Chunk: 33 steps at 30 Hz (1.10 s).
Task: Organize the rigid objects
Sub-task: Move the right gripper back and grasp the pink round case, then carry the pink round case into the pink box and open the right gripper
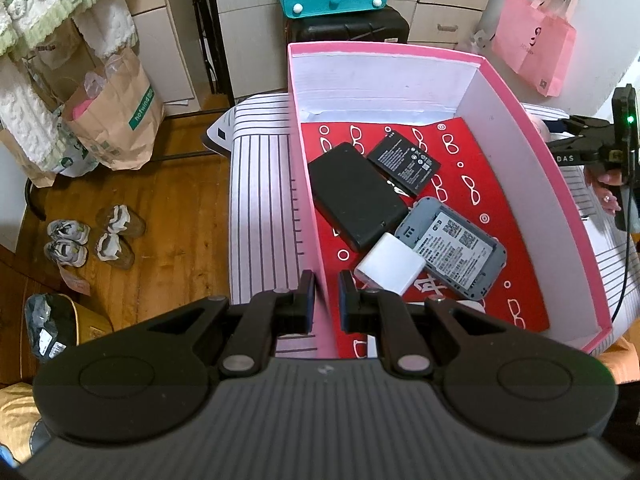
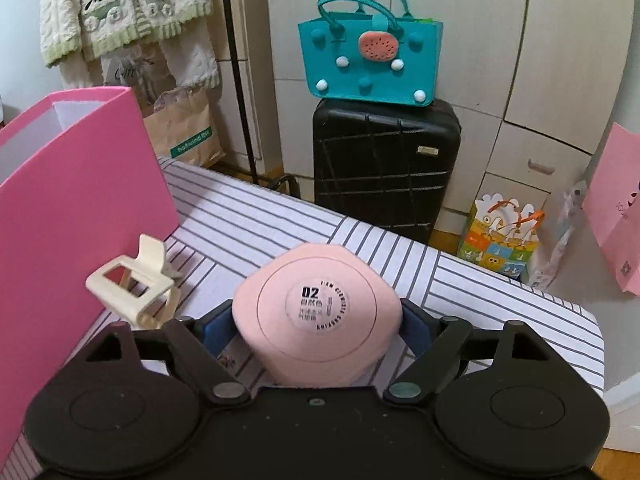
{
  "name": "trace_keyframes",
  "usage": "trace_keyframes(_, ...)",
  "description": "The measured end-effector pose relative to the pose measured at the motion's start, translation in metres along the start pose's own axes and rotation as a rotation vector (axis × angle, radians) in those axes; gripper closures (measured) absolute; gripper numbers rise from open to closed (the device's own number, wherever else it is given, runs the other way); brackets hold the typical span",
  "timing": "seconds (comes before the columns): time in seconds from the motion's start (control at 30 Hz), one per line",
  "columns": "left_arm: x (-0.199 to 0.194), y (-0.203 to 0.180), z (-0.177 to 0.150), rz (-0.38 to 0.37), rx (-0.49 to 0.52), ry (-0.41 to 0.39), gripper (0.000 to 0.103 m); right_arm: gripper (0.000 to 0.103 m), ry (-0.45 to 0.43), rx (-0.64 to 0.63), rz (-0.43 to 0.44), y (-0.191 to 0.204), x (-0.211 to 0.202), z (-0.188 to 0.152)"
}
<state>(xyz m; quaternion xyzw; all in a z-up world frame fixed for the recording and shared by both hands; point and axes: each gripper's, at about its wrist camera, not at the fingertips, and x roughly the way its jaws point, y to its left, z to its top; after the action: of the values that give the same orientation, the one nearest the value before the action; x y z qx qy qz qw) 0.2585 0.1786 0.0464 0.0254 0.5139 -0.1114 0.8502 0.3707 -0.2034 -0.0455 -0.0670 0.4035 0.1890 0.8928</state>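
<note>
Pink box (image 1: 520, 128) at the left of the striped counter (image 2: 500, 300), open-topped. Pinched on its left wall by the left tongs (image 1: 326, 300), nearly closed with the thin card between the pads, probably to keep the box from sliding during loading. Already inside, on the red liner: black power bank (image 1: 356, 200), flat battery (image 1: 404, 168), white charger (image 1: 390, 268) and grey router (image 1: 452, 248), overlapping loosely. Just outside the box, to its right, a cream hair claw (image 2: 136, 284) waiting on the counter. Further right, a pink compact (image 2: 316, 316), label side up, sitting between the wide-spread right tongs (image 2: 316, 326). Hard to tell whether the pads press on it. Likely the next piece for the box.
</note>
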Motion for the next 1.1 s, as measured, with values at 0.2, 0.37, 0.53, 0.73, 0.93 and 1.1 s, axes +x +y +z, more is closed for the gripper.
trace_keyframes(0.2, 0.0, 0.001, 0.0, -0.004, 0.0, -0.001, 0.092, 0.017, -0.007, 0.058, -0.04, -0.001, -0.004, 0.0)
trace_keyframes(0.37, 0.001, 0.002, 0.0, -0.011, 0.002, -0.004, 0.092, 0.017, -0.031, 0.079, -0.059, -0.001, -0.018, -0.001)
trace_keyframes(0.53, 0.002, 0.002, 0.0, -0.011, 0.004, -0.006, 0.092, 0.017, -0.073, 0.078, -0.036, 0.01, -0.046, 0.004)
trace_keyframes(0.73, 0.002, 0.004, -0.001, -0.021, 0.006, -0.012, 0.092, 0.017, -0.185, 0.118, -0.011, 0.032, -0.091, 0.018)
trace_keyframes(0.93, 0.002, 0.004, -0.001, -0.023, 0.009, -0.018, 0.092, 0.016, -0.249, 0.07, 0.074, 0.066, -0.118, 0.037)
trace_keyframes(1.1, 0.002, 0.004, -0.001, -0.024, 0.016, -0.018, 0.092, 0.016, -0.223, 0.008, 0.196, 0.104, -0.121, 0.051)
